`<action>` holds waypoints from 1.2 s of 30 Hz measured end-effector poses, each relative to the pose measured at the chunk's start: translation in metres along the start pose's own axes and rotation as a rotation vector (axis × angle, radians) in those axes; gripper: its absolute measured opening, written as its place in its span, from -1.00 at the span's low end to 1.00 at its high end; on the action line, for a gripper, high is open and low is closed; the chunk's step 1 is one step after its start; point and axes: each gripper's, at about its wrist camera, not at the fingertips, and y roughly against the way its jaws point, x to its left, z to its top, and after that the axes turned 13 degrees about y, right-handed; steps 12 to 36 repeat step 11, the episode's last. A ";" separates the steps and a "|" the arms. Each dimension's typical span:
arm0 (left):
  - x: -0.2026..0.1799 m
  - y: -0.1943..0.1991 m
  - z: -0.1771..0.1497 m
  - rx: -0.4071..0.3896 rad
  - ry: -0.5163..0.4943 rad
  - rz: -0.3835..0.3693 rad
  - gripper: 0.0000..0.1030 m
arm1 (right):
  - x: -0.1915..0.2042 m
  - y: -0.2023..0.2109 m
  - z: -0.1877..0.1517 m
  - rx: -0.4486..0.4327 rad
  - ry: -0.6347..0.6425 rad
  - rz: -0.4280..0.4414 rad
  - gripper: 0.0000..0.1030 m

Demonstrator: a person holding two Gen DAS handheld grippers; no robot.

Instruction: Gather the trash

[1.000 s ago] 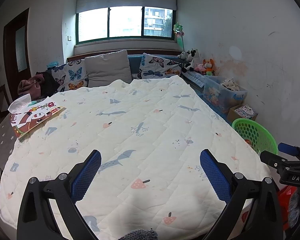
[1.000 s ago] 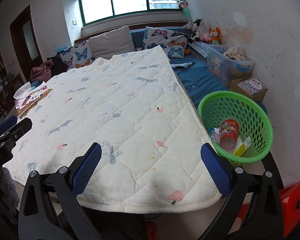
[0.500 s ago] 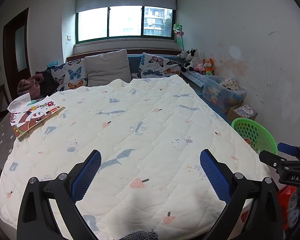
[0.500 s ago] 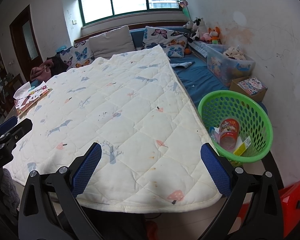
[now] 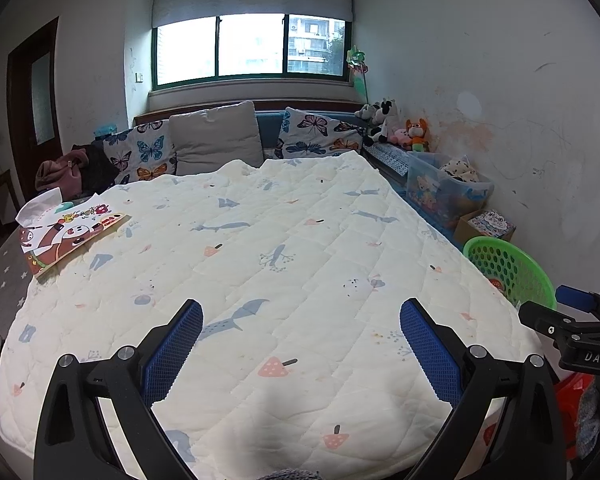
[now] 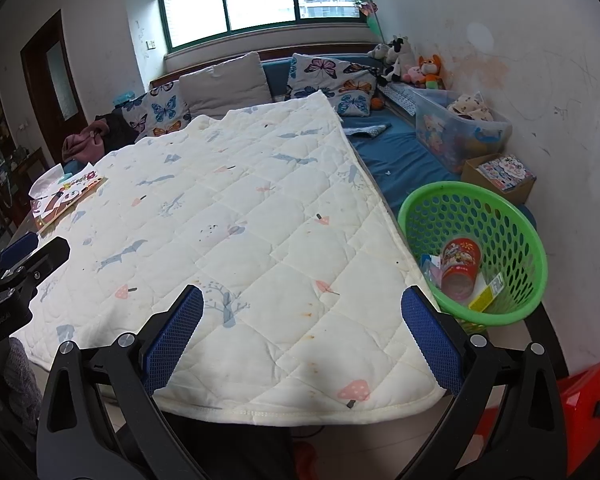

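Note:
A green perforated basket (image 6: 474,248) stands on the floor to the right of the table; its rim (image 5: 504,268) also peeks past the table edge in the left wrist view. Inside it lie a red printed cup (image 6: 460,266) and a few wrappers (image 6: 490,292). My left gripper (image 5: 300,322) hovers open over the near part of the cream quilted cover (image 5: 260,264), holding nothing. My right gripper (image 6: 302,310) is open too, above the cover's near right corner (image 6: 260,240), with the basket just beyond its right finger. Each gripper appears at the edge of the other's view.
A picture book with loose papers (image 5: 66,236) lies at the cover's far left edge. Behind are butterfly cushions (image 5: 316,134), plush toys (image 5: 396,126), a clear storage bin (image 6: 456,124) and a cardboard box (image 6: 500,176). A red object (image 6: 584,404) sits on the floor at right.
Both grippers stay open and almost still. The left wrist view has drifted very slightly; nothing on the cover or in the basket has moved.

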 end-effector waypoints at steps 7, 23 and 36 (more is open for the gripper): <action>-0.002 0.000 0.001 0.001 -0.003 -0.006 0.86 | 0.003 0.000 -0.001 -0.004 0.004 0.005 0.91; -0.001 0.000 0.001 0.000 -0.001 -0.003 0.86 | 0.006 -0.001 -0.002 -0.004 0.007 0.010 0.91; -0.001 0.000 0.001 0.000 -0.001 -0.003 0.86 | 0.006 -0.001 -0.002 -0.004 0.007 0.010 0.91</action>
